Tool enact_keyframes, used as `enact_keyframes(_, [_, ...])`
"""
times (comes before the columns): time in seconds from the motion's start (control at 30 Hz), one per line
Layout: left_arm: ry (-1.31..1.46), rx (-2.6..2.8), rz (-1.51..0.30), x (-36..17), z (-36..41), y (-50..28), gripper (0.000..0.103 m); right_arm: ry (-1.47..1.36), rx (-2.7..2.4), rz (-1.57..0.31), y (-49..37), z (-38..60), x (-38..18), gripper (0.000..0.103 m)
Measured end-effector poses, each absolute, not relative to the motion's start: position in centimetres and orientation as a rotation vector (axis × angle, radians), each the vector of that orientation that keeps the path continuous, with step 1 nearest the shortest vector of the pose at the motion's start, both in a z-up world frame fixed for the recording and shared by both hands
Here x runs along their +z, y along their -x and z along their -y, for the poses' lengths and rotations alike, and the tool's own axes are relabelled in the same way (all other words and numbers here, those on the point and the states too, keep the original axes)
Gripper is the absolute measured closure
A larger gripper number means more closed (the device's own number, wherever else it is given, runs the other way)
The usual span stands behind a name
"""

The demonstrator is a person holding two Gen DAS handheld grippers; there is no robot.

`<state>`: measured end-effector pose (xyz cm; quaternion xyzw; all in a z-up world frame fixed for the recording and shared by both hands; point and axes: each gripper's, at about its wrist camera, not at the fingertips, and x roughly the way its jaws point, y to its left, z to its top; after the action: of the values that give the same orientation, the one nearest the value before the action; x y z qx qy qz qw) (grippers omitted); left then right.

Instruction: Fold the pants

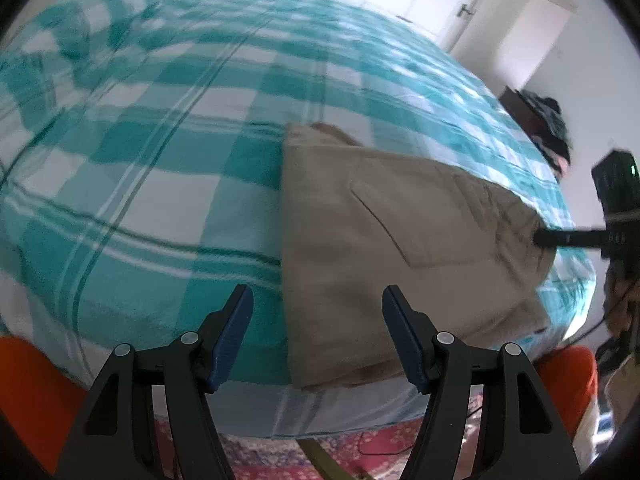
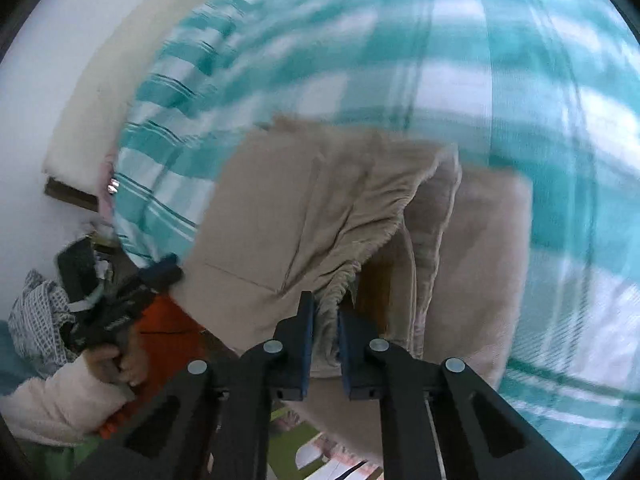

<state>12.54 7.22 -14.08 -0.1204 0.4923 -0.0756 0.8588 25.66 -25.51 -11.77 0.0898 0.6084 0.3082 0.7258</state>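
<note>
Beige pants (image 1: 392,240) lie on a bed (image 1: 160,160) covered in a teal-and-white check. In the left wrist view they fill the area from the centre toward 4 o'clock, already doubled over, with a slanted pocket seam showing and their near edge at the edge of the bed.

The right gripper (image 2: 325,334) has its blue fingers (image 2: 306,336) pressed nearly together on a gathered fold of the waistband, which bunches up between them at 6 o'clock in the right wrist view. Above the pinch, the cloth opens in loose layers toward 12 o'clock. From the left wrist view, the same gripper enters at 3 o'clock and meets the far corner of the pants.

The left gripper (image 1: 318,336) has its fingers spread wide with nothing between them, hovering above the near left edge of the pants, at 6 o'clock in its own view. A person's hand (image 2: 120,360) in a pale sleeve holds it.

The step in hand appears to be lifting the pinched end for another fold. To do it well, the left gripper likely should take the matching corner first, so both ends rise level. Lifting on one pinch risks the loose layers sliding apart. Carrying the edge straight across would keep the seams aligned.
</note>
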Motion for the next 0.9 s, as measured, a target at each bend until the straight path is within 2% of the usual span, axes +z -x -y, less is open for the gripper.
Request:
enact_keyframes(0.07, [0.186,-0.181,-1.067,-14.9,-6.0,-13.0,0.037,-0.199,0.68,-1.328,-25.8,26.8,-11.0,0.092])
enact_keyframes(0.1, [0.161,-0.195,-1.111,-15.9,-5.3,-13.4,0.046,-0.196,0.666,-1.34,-25.9,27.1,-11.4,0.092])
enact_keyframes(0.23, [0.15,-0.179,-1.138,-16.8,-5.0,-13.5,0.047,-0.231,0.641,-1.442,-25.8,27.6,-16.1,0.089])
enact_keyframes(0.33, [0.174,-0.189,-1.141,-16.7,-5.3,-13.5,0.047,-0.358,0.636,-1.387,-26.6,29.9,-15.8,0.07])
enact_keyframes(0.37, [0.186,-0.188,-1.143,-16.8,-5.5,-13.5,0.047,-0.355,0.632,-1.374,-26.9,30.4,-15.6,0.06])
enact_keyframes(0.43, [0.192,-0.185,-1.142,-16.9,-5.4,-13.5,0.047,-0.363,0.662,-1.392,-27.3,30.9,-15.8,0.056])
enact_keyframes(0.63, [0.192,-0.182,-1.141,-16.9,-5.3,-13.5,0.047,-0.328,0.839,-1.486,-27.3,29.0,-17.5,0.058])
enact_keyframes(0.67, [0.193,-0.181,-1.143,-17.0,-5.3,-13.6,0.047,-0.305,0.859,-1.491,-27.1,28.8,-17.2,0.066])
enact_keyframes(0.7, [0.194,-0.181,-1.143,-17.0,-5.3,-13.6,0.046,-0.3,0.884,-1.501,-27.1,28.6,-17.1,0.068])
enact_keyframes(0.9, [0.197,-0.172,-1.146,-17.3,-5.1,-13.9,0.044,-0.248,0.917,-1.551,-27.4,27.9,-17.3,0.067])
